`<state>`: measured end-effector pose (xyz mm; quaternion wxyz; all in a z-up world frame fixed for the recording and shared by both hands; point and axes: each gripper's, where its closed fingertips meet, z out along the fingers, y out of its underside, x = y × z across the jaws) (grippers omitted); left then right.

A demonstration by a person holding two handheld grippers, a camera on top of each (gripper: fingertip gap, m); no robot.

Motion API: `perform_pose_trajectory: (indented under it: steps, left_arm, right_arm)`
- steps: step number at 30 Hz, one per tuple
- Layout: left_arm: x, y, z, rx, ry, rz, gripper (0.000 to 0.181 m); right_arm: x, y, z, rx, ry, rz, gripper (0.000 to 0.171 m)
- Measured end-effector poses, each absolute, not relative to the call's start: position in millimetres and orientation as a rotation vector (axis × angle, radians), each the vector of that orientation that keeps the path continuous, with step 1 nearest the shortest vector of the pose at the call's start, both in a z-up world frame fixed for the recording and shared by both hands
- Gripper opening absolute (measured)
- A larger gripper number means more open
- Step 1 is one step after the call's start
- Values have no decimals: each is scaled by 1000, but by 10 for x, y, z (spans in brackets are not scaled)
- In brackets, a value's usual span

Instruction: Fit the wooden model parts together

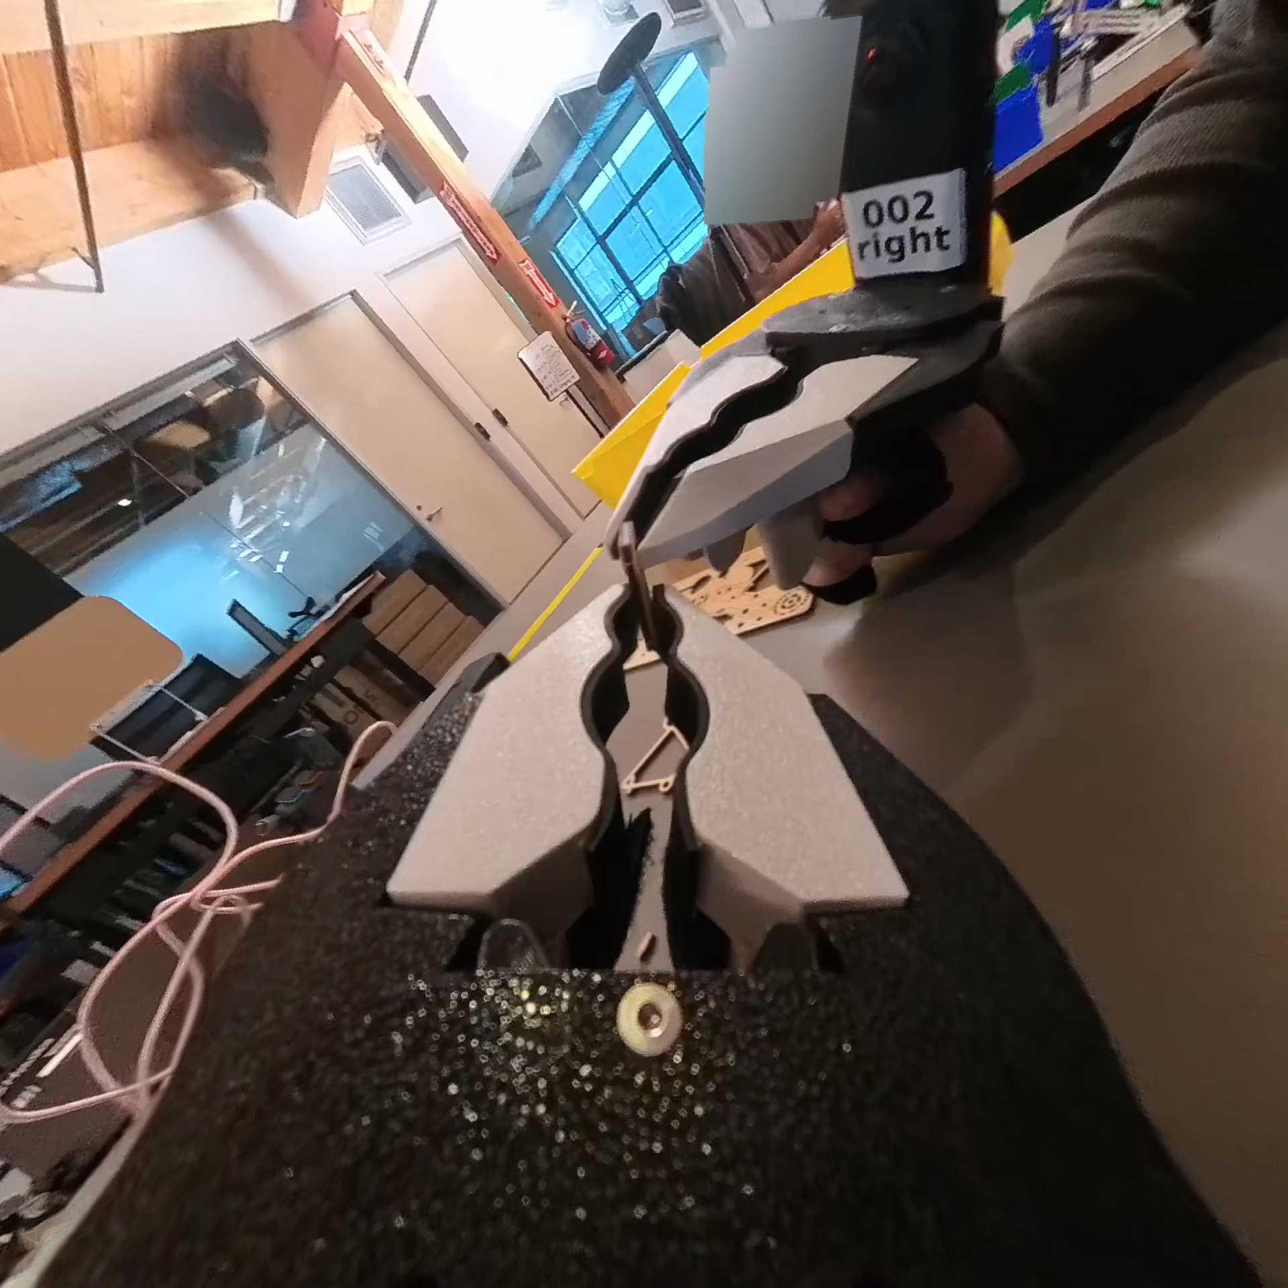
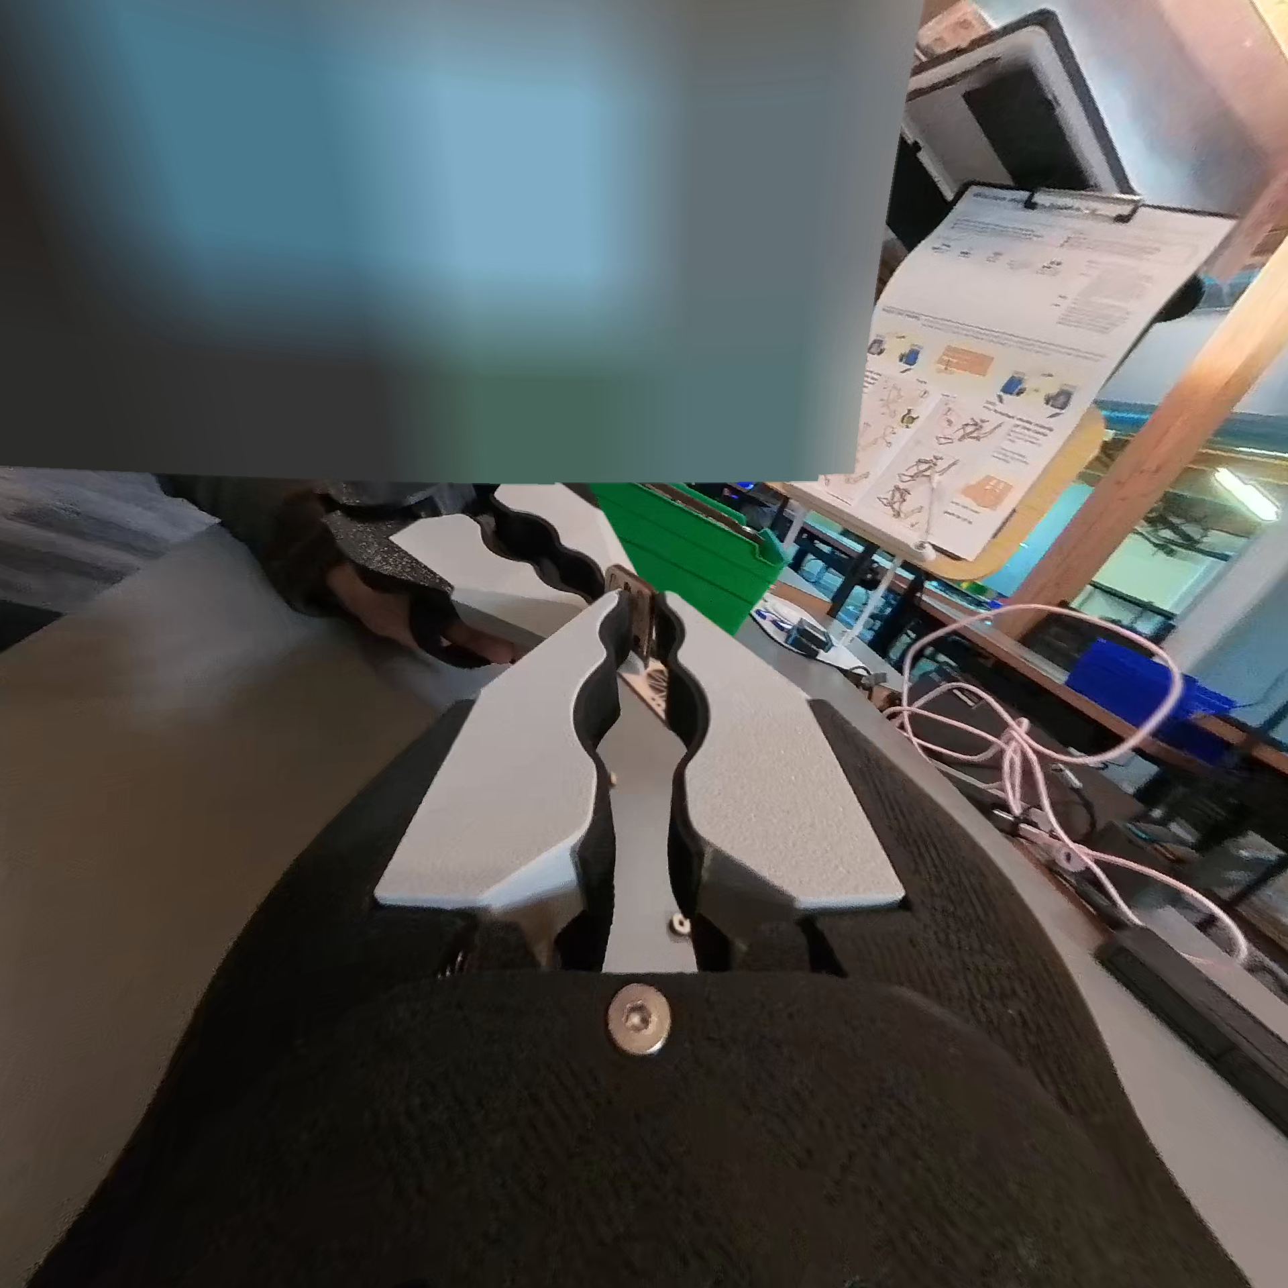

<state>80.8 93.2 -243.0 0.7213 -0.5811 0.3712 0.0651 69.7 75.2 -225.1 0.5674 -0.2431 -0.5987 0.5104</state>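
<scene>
1. My left tongs (image 1: 645, 610) are pressed together, pinching a thin wooden part (image 1: 640, 592) edge-on at their tips.
2. My right tongs (image 2: 645, 613) meet them tip to tip, pinching a small wooden piece (image 2: 638, 617) too.
3. Both parts are held above the grey surface (image 1: 1045, 697).
4. A fretted wooden sheet (image 1: 749, 603) lies on the surface beneath the right tongs, near a yellow bin (image 1: 627, 446).

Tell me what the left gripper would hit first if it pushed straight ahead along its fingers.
Most likely the right gripper: the left gripper points at its fingertips, and both pinch the same thin wooden piece. Depth between them is hard to judge.
</scene>
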Motion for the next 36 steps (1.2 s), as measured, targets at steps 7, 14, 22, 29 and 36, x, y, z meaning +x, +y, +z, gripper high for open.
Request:
perform_pose_trajectory:
  steps: [7, 14, 22, 29, 36]
  left_arm:
    - [748, 977, -2389, -1258, 822, 332, 2]
    - [656, 1055, -2399, -1209, 893, 654, 1]
    - [571, 1116, -2406, -1087, 1034, 1016, 2]
    - [522, 1137, -2478, -1111, 1102, 950, 1]
    - [291, 1111, -2561, -877, 1374, 1394, 0]
  right_arm:
    - [669, 795, -2231, -641, -1367, 1130, 4]
    - [624, 876, -2273, -756, -1356, 1164, 4]
    - [574, 947, -2328, -869, -1352, 1228, 3]
    - [526, 947, -2419, -782, -1445, 1106, 5]
    - [541, 891, -2443, -752, -1469, 1079, 5]
